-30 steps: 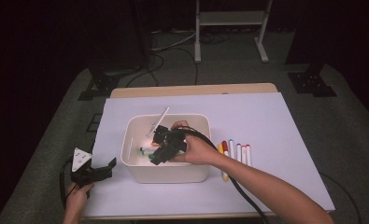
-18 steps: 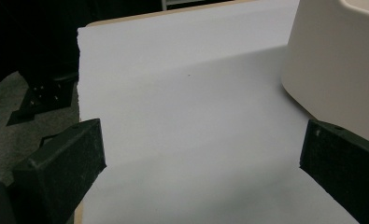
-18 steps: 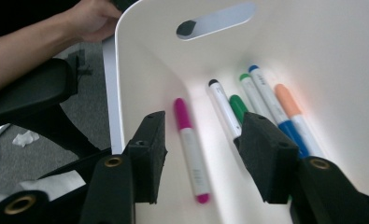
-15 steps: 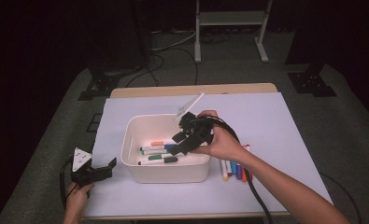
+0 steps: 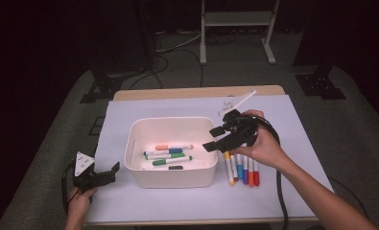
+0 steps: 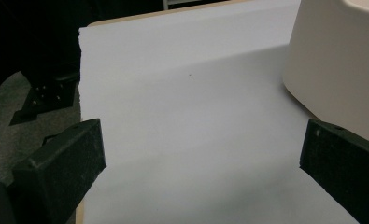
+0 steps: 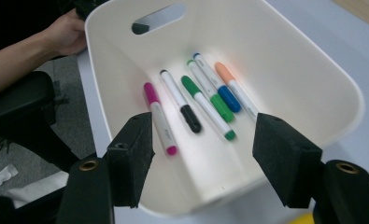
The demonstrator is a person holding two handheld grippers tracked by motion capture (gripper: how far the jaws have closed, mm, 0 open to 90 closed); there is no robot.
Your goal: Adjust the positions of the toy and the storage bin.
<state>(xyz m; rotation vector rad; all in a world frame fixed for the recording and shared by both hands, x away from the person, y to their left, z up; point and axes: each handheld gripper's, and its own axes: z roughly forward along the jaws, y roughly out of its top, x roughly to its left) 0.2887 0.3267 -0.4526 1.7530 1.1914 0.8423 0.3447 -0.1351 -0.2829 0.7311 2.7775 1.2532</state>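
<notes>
Markers (image 7: 191, 105) lay loose on bin (image 5: 170, 179) floor, five visible. Right gripper (image 5: 219, 137) jaws gaped wide, empty, hovering over bin's right rim, likely between deposits. More markers (image 5: 242, 168) waited in row beside bin, under right hand. Left gripper (image 5: 100, 177) rested open, empty, on white sheet (image 6: 182, 93) left of bin, seemingly idle.

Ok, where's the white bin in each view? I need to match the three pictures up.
High view: the white bin sits centre on the table, between the two hand-held grippers.
Left gripper view: its outer wall fills the upper right corner.
Right gripper view: its inside spans most of the picture, beyond the open jaws.
Shared landmark: the bin itself; its handle slot faces the person's left hand.
</notes>
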